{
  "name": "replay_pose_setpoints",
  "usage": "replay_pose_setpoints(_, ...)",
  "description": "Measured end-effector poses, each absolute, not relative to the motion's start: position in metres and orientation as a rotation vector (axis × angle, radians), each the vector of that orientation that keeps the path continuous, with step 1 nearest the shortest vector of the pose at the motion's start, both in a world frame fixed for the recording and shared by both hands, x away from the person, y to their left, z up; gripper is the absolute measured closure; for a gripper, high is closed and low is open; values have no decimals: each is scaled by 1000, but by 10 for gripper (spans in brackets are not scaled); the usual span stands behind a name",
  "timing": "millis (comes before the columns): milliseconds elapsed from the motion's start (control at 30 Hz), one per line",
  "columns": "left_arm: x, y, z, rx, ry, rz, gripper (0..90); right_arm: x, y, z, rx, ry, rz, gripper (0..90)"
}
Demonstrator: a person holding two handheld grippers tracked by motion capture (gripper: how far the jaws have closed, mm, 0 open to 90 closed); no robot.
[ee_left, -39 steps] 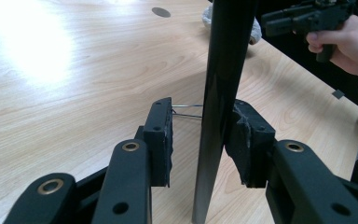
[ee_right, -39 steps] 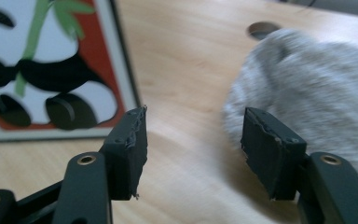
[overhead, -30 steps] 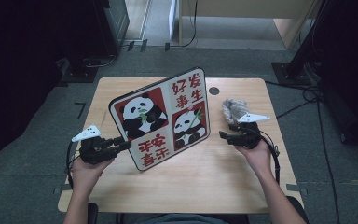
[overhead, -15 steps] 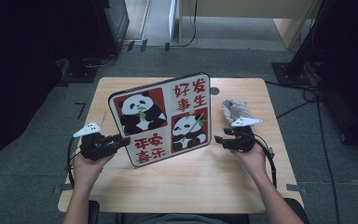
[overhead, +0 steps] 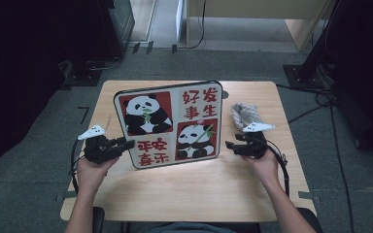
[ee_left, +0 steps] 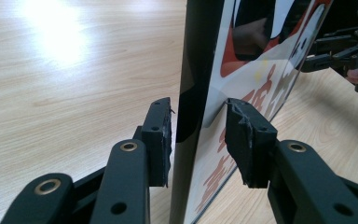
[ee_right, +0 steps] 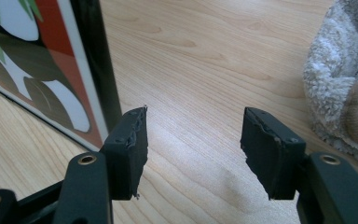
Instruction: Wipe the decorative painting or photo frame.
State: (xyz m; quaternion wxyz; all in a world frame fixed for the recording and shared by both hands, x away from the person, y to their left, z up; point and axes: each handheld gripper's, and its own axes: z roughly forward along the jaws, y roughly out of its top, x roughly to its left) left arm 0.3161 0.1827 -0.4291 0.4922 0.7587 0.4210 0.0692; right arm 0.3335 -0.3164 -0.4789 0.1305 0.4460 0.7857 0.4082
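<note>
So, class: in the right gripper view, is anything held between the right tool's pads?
No: the right tool stands open over bare table, the panda board beside it.

The desk (overhead: 189, 189) is pale wood, smooth with a soft sheen; the panda board (overhead: 167, 124) looks glossy — reflective; the grey cloth (overhead: 246, 114) is fluffy, matt towelling.
</note>
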Motion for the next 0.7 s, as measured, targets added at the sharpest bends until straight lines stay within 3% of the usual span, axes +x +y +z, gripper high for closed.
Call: replay_pose_setpoints(700,323,185,-433,1822,1030,190,590,331,-325,-478,1301,2242,1179,419)
